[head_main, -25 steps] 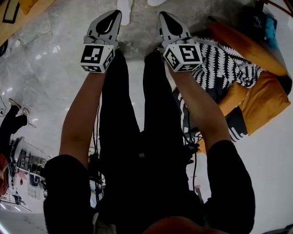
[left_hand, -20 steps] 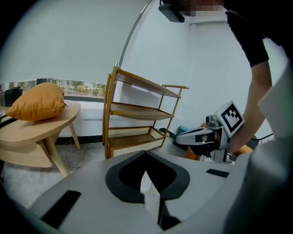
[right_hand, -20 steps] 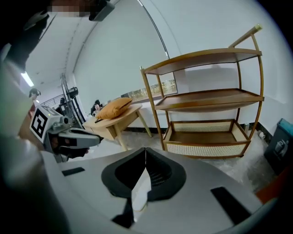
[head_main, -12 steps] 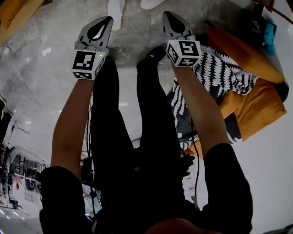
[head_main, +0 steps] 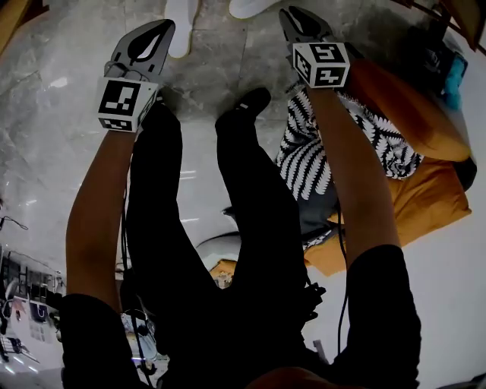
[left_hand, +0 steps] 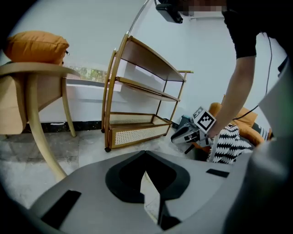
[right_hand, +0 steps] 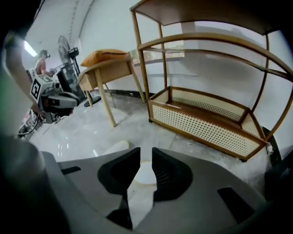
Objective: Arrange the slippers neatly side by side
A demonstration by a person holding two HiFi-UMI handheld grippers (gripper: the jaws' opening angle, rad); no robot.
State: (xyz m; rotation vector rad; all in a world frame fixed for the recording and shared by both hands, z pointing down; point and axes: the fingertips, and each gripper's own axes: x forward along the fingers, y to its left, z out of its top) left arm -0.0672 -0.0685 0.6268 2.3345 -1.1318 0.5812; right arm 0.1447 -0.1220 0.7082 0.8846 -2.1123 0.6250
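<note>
Two white slippers lie on the grey marble floor at the top of the head view, one (head_main: pixel 181 30) just right of my left gripper (head_main: pixel 158 27), the other (head_main: pixel 250 6) left of my right gripper (head_main: pixel 293 14). Both grippers are held out in front of the person's black-clad legs, above the floor. The left gripper (left_hand: pixel 145 161) is shut and empty. The right gripper (right_hand: pixel 143 153) has a narrow gap between its jaws with nothing held; one slipper (right_hand: pixel 146 174) shows on the floor through that gap, the other (right_hand: pixel 113 147) just to its left.
A wooden shelf rack (right_hand: pixel 206 114) with a cane-sided bottom tray stands ahead. A wooden table (right_hand: pixel 107 68) carries an orange cushion. Orange cushions (head_main: pixel 425 190) and a black-and-white patterned cloth (head_main: pixel 311 152) lie on the right. A fan and clutter stand at the far left.
Both grippers have moved apart and further forward, towards the slippers. The left one went left, the right one went right and up. The head view has swung down over the legs.
</note>
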